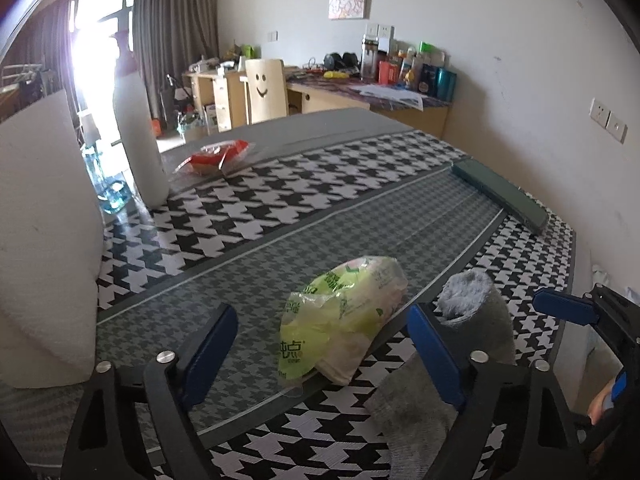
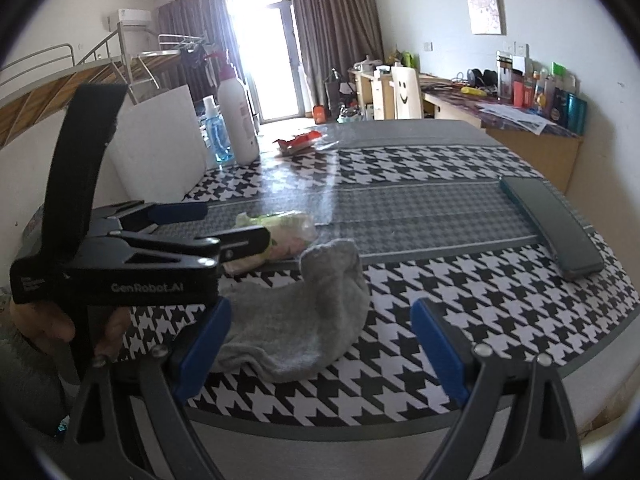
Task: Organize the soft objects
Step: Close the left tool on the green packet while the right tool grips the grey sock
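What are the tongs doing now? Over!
Left tongs open around the tissue pack, not squeezing. Right tongs open, grey sock between them, untouched. Nothing blocking either. Over.

light: daylight, blown-out window (image 2: pixel 264 48) | glare on table (image 2: pixel 332 176) | edges: fisheye-warped, dark vignette
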The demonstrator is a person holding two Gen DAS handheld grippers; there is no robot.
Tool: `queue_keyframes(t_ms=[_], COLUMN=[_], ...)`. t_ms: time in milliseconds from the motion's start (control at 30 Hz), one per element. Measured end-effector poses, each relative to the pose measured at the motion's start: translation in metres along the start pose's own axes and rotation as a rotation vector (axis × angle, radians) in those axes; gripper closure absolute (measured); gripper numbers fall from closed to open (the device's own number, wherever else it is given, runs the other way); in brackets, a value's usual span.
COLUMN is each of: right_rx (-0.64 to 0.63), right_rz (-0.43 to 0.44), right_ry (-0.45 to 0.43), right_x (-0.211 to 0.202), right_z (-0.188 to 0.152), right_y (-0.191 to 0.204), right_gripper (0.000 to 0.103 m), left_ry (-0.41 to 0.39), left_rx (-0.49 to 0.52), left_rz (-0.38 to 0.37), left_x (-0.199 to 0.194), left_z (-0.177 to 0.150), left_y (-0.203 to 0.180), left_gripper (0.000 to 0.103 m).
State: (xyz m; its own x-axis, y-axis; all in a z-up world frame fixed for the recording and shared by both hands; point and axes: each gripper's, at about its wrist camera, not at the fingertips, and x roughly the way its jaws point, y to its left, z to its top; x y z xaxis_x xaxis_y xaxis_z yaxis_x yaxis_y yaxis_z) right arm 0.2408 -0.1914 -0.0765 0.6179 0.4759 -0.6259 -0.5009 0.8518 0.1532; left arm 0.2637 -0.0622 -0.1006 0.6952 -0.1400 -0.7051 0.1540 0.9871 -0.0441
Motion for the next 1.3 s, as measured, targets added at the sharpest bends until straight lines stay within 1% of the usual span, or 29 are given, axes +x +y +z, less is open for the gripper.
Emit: queue_keyframes(t_ms=[67,200,233,367,400,533,600,767,867,967,1067,1200,1267,1300], right_rx=[-0.01,-0.026,-0.035,-0.061,-0.064,-0.063,-0.059,-0.067,-0.073,-0.079,-0.09,-0.101,-0.099,-0.099], right_rz=[0.007,0.043,0.049,0.061,0.062,0.064,0.069,0.075,0.08,0.081,0.079,0.072,0.071,0.067], right_ry=[0.01,0.012,0.012,0.011,0.012,0.016,0.017,0.022,0.018,0.022,0.029,0.052,0.075,0.085], right_x=[0.003,0.003,0.003,0.004,0.004,0.006,0.007,0.007,0.006,0.005,0.007,0.011,0.016,0.018], right_z=[0.0,-0.001,-0.001,-0.001,-0.001,-0.001,-0.001,0.0,0.0,-0.002,-0.002,-0.002,-0.003,-0.003], right_y=[0.001,0.007,0.009,0.015,0.016,0.017,0.017,0.021,0.024,0.027,0.031,0.033,0.033,0.033], right_gripper=[0.01,0.01,0.01,0.01,0.01,0.01,0.01,0.01,0.01,0.01,0.011,0.02,0.028,0.029], left_ry=[0.023,0.032,0.034,0.051,0.056,0.082,0.096,0.094,0.09,0.084,0.057,0.019,0.009,0.006], left_rx=[-0.01,-0.012,-0.01,0.009,0.015,0.024,0.024,0.034,0.018,-0.004,-0.022,-0.039,-0.047,-0.051], left_rz=[-0.008,-0.023,-0.023,-0.034,-0.036,-0.045,-0.047,-0.046,-0.059,-0.076,-0.08,-0.08,-0.076,-0.073], left_x=[0.005,0.007,0.007,0.01,0.011,0.017,0.019,0.019,0.018,0.016,0.011,0.002,-0.001,-0.002], left_z=[0.0,-0.001,-0.001,-0.001,-0.001,-0.001,-0.002,-0.002,-0.002,-0.003,-0.003,-0.003,-0.003,-0.003], left_y=[0.002,0.002,0.002,-0.002,-0.003,-0.005,-0.006,-0.009,-0.006,-0.002,0.001,0.005,0.007,0.008], left_gripper=[0.022,0.024,0.026,0.037,0.038,0.049,0.051,0.063,0.069,0.07,0.07,0.07,0.07,0.07])
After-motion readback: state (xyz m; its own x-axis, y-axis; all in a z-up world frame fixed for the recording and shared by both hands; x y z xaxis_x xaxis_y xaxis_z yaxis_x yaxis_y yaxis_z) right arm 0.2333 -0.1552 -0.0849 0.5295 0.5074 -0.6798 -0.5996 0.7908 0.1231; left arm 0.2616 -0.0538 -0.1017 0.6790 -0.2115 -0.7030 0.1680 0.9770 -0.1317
